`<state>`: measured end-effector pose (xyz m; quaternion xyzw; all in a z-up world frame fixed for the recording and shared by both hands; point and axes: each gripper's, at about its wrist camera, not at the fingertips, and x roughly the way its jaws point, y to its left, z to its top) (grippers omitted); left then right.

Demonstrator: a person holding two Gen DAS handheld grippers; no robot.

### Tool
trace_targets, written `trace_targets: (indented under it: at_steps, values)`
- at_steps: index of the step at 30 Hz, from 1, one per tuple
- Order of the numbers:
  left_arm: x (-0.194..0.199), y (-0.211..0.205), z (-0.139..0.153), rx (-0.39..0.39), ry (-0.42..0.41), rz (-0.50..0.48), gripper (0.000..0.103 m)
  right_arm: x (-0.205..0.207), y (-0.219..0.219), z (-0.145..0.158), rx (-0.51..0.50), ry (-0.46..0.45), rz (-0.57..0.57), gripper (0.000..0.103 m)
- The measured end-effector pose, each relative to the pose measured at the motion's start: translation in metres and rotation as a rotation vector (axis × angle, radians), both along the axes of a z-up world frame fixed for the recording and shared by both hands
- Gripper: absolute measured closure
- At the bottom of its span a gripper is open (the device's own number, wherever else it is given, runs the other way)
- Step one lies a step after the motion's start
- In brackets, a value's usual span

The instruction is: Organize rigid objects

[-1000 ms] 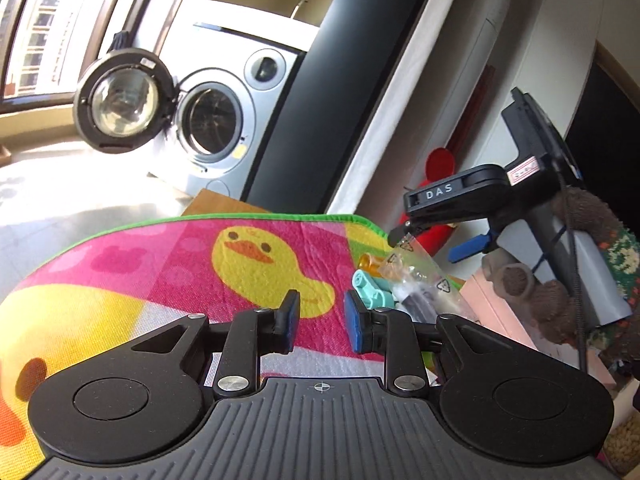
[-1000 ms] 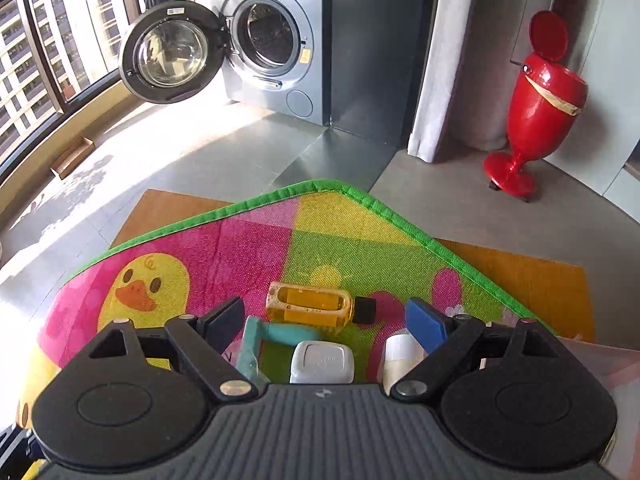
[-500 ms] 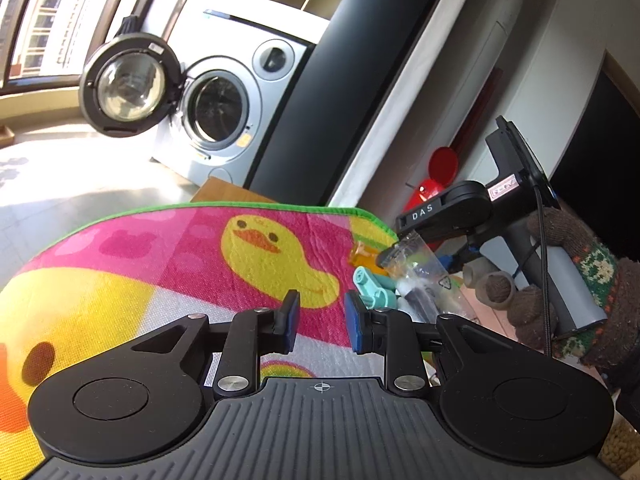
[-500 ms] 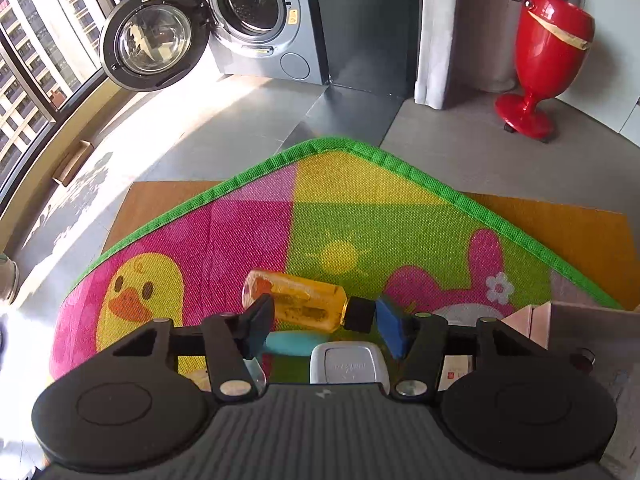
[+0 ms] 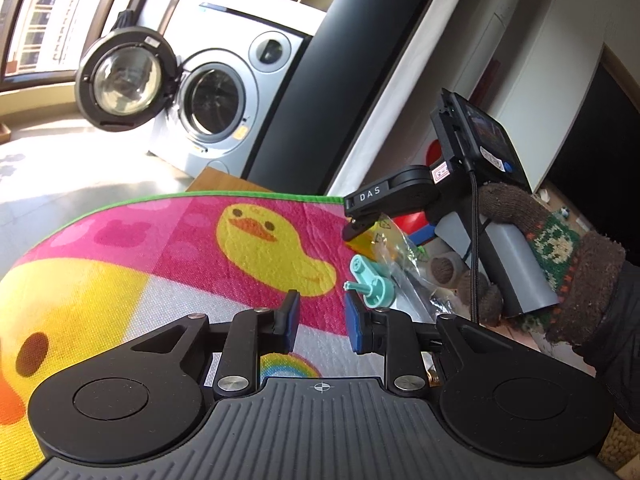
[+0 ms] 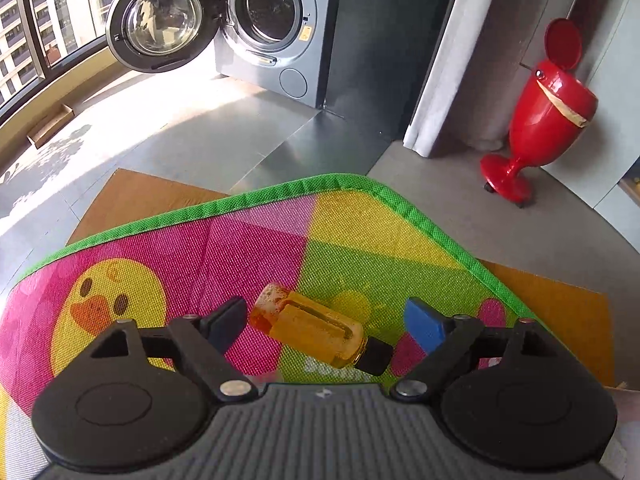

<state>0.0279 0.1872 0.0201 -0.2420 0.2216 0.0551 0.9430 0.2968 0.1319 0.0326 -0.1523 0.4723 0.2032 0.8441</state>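
Two grippers: both over the play mat (image 6: pixel 352 236), each with its fingers apart.
Right gripper (image 6: pixel 326 322): spread wide, gripping nothing; a gloved hand (image 5: pixel 516 216) carries it in the left wrist view.
Amber bottle (image 6: pixel 310 330): lies on its side on the mat, between the right gripper's fingers, touching neither; its black cap (image 6: pixel 374 356) points toward the blue-padded finger.
Left gripper (image 5: pixel 322 318): partly parted, nothing between the pads, above the mat's pink and white area.
Teal plastic piece (image 5: pixel 370 282): on the mat just beyond the left gripper's right pad.
Clear plastic bag (image 5: pixel 400 256): beside the teal piece, under the right gripper's tip.
Background: washing machine (image 6: pixel 276 28) with door open, red bin (image 6: pixel 540 116).
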Motion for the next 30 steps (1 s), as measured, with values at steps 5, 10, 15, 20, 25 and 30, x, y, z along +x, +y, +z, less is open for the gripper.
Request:
trace_targets:
  at_steps: [5, 10, 15, 20, 25, 30]
  values:
    - [-0.001, 0.007, -0.001, -0.023, 0.01, 0.033, 0.076, -0.01, -0.017, -0.007, 0.037, 0.111, -0.002, 0.042]
    - [-0.003, 0.009, 0.0, -0.016, 0.019, 0.057, 0.076, -0.051, -0.034, -0.005, 0.039, 0.114, 0.064, 0.055]
    - [-0.01, 0.016, 0.001, -0.043, 0.048, 0.091, 0.076, -0.097, -0.05, 0.001, 0.12, 0.2, 0.159, 0.061]
    - [-0.023, 0.013, 0.0, -0.059, 0.061, 0.058, 0.076, -0.143, -0.072, 0.005, 0.161, 0.222, 0.252, 0.054]
    - [-0.029, 0.003, -0.007, -0.089, 0.109, -0.004, 0.076, -0.214, -0.114, 0.027, 0.118, 0.006, 0.421, 0.032]
    - [-0.025, -0.016, -0.003, -0.038, 0.123, -0.083, 0.076, -0.265, -0.161, 0.041, 0.1, -0.155, 0.517, 0.026]
